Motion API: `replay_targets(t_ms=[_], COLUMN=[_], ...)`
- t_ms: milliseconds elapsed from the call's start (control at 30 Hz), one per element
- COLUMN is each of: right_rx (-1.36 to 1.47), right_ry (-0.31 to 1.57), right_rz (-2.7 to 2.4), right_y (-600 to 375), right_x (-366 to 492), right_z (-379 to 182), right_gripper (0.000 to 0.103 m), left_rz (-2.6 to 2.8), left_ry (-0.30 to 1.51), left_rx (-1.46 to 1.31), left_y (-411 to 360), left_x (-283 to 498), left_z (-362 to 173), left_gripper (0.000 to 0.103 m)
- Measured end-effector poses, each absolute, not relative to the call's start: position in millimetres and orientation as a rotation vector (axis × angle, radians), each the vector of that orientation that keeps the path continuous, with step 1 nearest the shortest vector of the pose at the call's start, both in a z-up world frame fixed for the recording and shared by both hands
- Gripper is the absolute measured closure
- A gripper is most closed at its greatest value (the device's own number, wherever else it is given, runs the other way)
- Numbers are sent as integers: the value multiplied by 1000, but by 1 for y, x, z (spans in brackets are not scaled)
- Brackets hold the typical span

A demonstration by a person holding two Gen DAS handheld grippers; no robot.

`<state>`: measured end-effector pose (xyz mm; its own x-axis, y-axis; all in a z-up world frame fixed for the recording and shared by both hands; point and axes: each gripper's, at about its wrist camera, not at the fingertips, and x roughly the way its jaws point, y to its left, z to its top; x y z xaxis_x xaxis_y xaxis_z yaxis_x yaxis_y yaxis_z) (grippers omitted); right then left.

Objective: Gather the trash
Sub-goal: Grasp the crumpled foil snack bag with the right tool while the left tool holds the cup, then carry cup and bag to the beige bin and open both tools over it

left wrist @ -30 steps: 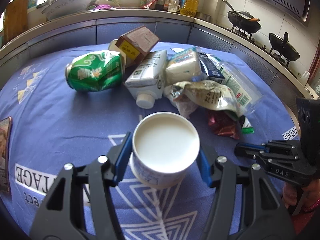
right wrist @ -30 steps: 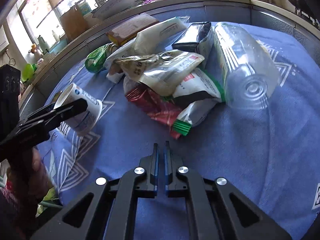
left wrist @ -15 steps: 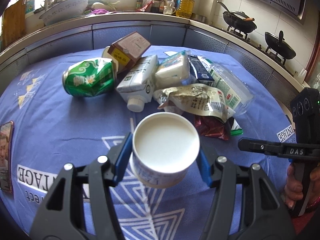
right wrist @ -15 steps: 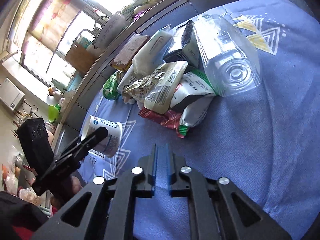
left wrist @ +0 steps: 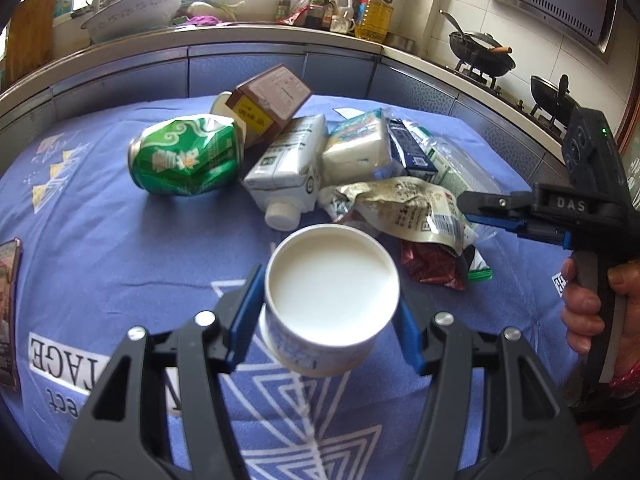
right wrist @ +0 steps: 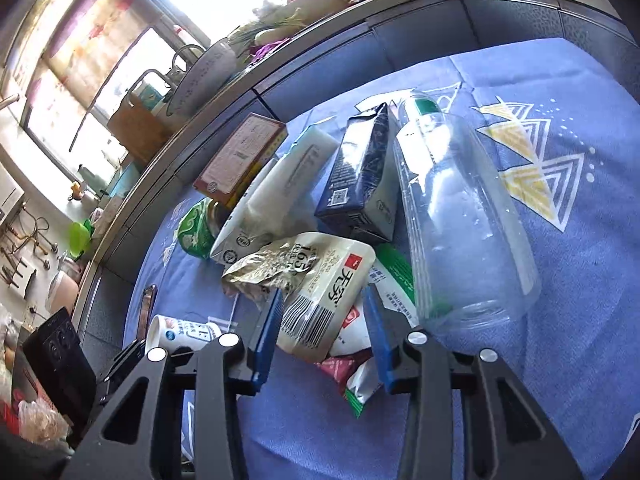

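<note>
My left gripper (left wrist: 330, 322) is shut on a white paper cup (left wrist: 332, 292), held above the blue tablecloth (left wrist: 92, 248); the cup also shows in the right wrist view (right wrist: 180, 332). My right gripper (right wrist: 324, 328) is open, its blue pads on either side of a crumpled beige snack bag (right wrist: 320, 280), just above it. It shows in the left wrist view (left wrist: 500, 212) over the same bag (left wrist: 404, 208). The trash pile holds a crushed green can (left wrist: 186, 160), a white milk carton (left wrist: 288, 172), a brown box (left wrist: 272, 100), a dark blue carton (right wrist: 360, 176), a clear plastic bottle (right wrist: 460, 216) and a red wrapper (left wrist: 432, 264).
A kitchen counter (left wrist: 224, 36) with a bowl and bottles curves behind the table. Woks (left wrist: 480, 52) sit on a stove at the right. A phone (left wrist: 8, 308) lies at the table's left edge.
My right gripper opened and moved forward over the beige snack bag. My left gripper lifted the white cup a little higher.
</note>
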<state>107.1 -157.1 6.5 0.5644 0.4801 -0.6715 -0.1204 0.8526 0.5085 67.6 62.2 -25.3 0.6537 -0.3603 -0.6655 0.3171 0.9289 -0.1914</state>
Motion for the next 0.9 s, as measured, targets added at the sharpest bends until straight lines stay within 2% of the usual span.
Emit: replay_targets(t_ms=[300, 333, 367, 400, 533, 633, 900], right_rx=[500, 510, 516, 519, 523, 559, 830], right_ry=[938, 933, 914, 897, 860, 837, 759], right_rz=[321, 329, 341, 362, 445, 517, 611], right_y=[-153, -153, -153, -153, -150, -152, -208], right_x=[116, 116, 114, 112, 101, 93, 90], right_z=[-9, -9, -8, -5, 7, 20, 49], right_gripper=[61, 63, 69, 83, 97, 102, 102], left_rz=[-392, -392, -391, -391, -390, -393, -433], left_ry=[773, 773, 770, 766, 745, 734, 709], left_rx=[-67, -67, -65, -62, -50, -39, -7], left_y=[64, 64, 63, 63, 60, 57, 36], left_x=[71, 71, 71, 71, 69, 68, 69], left_z=[-27, -27, -27, -26, -20, -13, 11], left_gripper=[45, 45, 45, 45, 46, 46, 46])
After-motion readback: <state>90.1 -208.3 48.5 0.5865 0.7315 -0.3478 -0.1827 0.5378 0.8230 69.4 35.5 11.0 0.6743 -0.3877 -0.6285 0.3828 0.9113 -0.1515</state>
